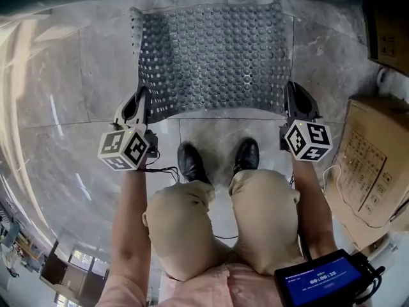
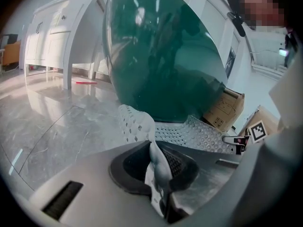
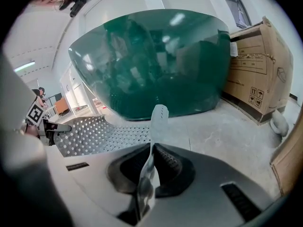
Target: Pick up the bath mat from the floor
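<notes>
A grey perforated bath mat (image 1: 214, 59) hangs stretched between my two grippers over the marble floor, its near edge lifted. My left gripper (image 1: 142, 102) is shut on the mat's near left corner, and the mat's edge (image 2: 158, 162) shows pinched between its jaws. My right gripper (image 1: 291, 98) is shut on the near right corner; a thin fold of the mat (image 3: 150, 148) rises from between its jaws. The mat's studded surface (image 2: 201, 134) sags between the two corners, and its far edge lies towards a green tub.
A large green tub (image 3: 156, 63) stands just beyond the mat. Cardboard boxes (image 1: 370, 171) sit at the right. The person's shoes (image 1: 192, 162) stand right behind the mat's near edge. White cabinets (image 2: 52, 37) line the far left wall.
</notes>
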`<action>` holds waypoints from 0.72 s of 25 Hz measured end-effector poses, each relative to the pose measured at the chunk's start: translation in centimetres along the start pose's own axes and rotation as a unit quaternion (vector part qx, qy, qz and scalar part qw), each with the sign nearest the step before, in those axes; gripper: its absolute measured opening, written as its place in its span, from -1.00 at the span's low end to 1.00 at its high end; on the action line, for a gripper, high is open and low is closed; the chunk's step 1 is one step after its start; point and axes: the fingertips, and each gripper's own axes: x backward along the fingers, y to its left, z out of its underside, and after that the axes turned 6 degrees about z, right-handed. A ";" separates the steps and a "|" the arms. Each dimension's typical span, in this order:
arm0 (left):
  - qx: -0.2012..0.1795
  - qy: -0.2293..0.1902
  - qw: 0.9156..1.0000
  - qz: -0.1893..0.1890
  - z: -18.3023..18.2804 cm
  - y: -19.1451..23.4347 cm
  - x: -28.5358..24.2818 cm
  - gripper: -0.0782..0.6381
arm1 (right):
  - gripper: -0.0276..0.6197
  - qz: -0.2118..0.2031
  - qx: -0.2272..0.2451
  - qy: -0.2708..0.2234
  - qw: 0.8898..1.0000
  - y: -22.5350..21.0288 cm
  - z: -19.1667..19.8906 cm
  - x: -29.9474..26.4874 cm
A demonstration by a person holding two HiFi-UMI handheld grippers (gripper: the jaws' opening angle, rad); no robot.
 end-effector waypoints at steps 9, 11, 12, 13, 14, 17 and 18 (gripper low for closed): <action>0.001 -0.009 1.000 0.018 -1.1 -1.7 -0.4 -0.68 | -0.83 -0.018 0.005 0.000 1.000 1.6 -0.6 0.1; -0.001 -0.009 1.000 0.024 -1.4 -2.3 -0.4 -0.68 | -0.83 -0.023 0.005 0.000 1.000 2.1 -0.9 0.3; -0.002 -0.009 1.000 0.027 -1.6 -2.6 -0.4 -0.68 | -0.83 -0.026 0.006 0.000 1.000 2.4 -1.1 0.4; -0.003 -0.009 1.000 0.030 -1.8 -2.8 -0.4 -0.68 | -0.83 -0.029 0.007 -0.001 1.000 2.7 -1.3 0.5; -0.004 -0.009 0.999 0.033 -2.0 -3.1 -0.3 -0.68 | -0.83 -0.032 0.008 -0.001 0.999 3.0 -1.5 0.6; -0.005 -0.008 0.999 0.045 -2.4 -4.0 -0.4 -0.68 | -0.83 -0.040 0.011 -0.002 0.999 3.7 -1.9 0.9; -0.005 -0.009 0.999 0.048 -2.6 -4.2 -0.4 -0.68 | -0.83 -0.043 0.012 -0.002 0.999 3.9 -2.1 1.0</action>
